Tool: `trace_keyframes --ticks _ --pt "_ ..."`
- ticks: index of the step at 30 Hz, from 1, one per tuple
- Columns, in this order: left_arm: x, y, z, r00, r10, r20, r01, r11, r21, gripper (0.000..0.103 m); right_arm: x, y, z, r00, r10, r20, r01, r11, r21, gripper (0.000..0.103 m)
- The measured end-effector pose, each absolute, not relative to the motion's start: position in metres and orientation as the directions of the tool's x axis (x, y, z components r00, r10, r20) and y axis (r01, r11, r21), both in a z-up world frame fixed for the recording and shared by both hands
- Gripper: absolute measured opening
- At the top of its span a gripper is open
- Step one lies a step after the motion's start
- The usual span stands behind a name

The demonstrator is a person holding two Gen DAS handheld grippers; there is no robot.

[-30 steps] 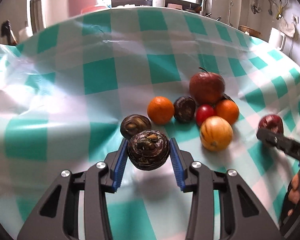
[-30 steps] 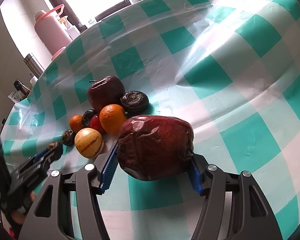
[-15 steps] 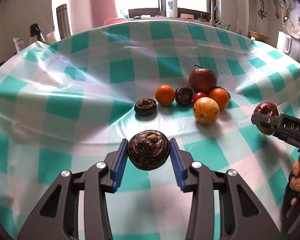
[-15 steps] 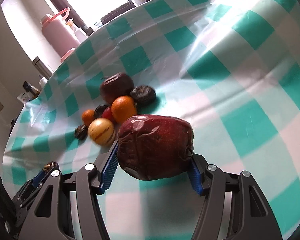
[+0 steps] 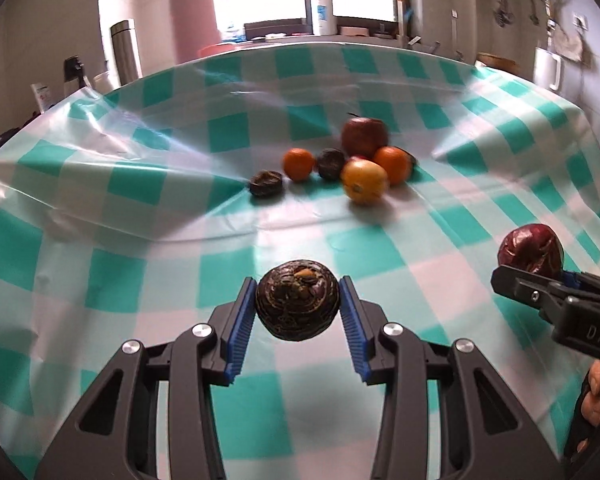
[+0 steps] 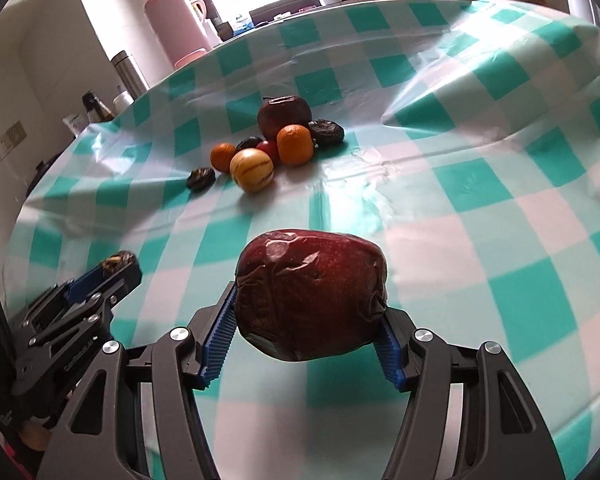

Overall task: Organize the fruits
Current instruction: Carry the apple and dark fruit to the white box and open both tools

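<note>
Carried clear of the pile above the teal-check tablecloth (image 5: 148,184): wrinkled dark-red apple (image 6: 310,294), clamped between the blue pads of the right gripper (image 6: 304,338), and a smaller dark brown ridged fruit (image 5: 298,304), clamped in the left gripper (image 5: 296,332); both off the cloth, well apart from the group at the table's far middle. To do this step well, prob.: keep both grips steady w/o extra squeeze (apple skin looks soft, bruises easily), hold level, lower each onto bare cloth before letting go, set apart so neither rolls into the pile. No bowl or tray in view, so drop-off spot unclear. Count, largest to smallest: 2 red apples, one held, one (image 6: 285,112) at the back of the pile; 1 striped yellow melon-like fruit (image 6: 252,170); 2 oranges, (image 6: 295,145) and (image 6: 223,157); dark wrinkled fruits, 4 seen: one held, (image 6: 327,131), (image 6: 200,178), (image 6: 249,143) half hidden; 1 small red fruit (image 6: 269,148), mostly covered. More behind the pile? Cannot tell.
</note>
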State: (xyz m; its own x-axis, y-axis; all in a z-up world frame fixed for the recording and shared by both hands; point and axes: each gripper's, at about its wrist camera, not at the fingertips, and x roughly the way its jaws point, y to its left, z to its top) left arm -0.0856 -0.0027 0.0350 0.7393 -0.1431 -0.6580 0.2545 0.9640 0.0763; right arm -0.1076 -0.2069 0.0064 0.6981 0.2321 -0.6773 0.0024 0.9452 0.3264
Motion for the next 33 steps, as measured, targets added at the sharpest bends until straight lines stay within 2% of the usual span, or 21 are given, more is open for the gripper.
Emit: trace_keyframes --ticks 9,20,33 --pt "-0.12 -0.051 0.034 0.725 -0.203 -0.658 0.37 0.92 0.125 0.042 -0.154 -0.243 0.006 0.72 0.194 -0.667 0.038 0.948 0.316 0.061" --pt "-0.166 -0.12 0.033 0.697 -0.272 -0.664 0.513 0.835 0.197 0.042 -0.222 -0.302 0.014 0.794 0.128 -0.594 0.076 0.949 0.305 0.061" --pt "-0.243 -0.225 0.032 0.581 -0.419 -0.698 0.746 0.617 0.251 0.042 -0.321 -0.389 -0.005 0.799 -0.039 -0.6 0.271 0.914 0.301 0.061"
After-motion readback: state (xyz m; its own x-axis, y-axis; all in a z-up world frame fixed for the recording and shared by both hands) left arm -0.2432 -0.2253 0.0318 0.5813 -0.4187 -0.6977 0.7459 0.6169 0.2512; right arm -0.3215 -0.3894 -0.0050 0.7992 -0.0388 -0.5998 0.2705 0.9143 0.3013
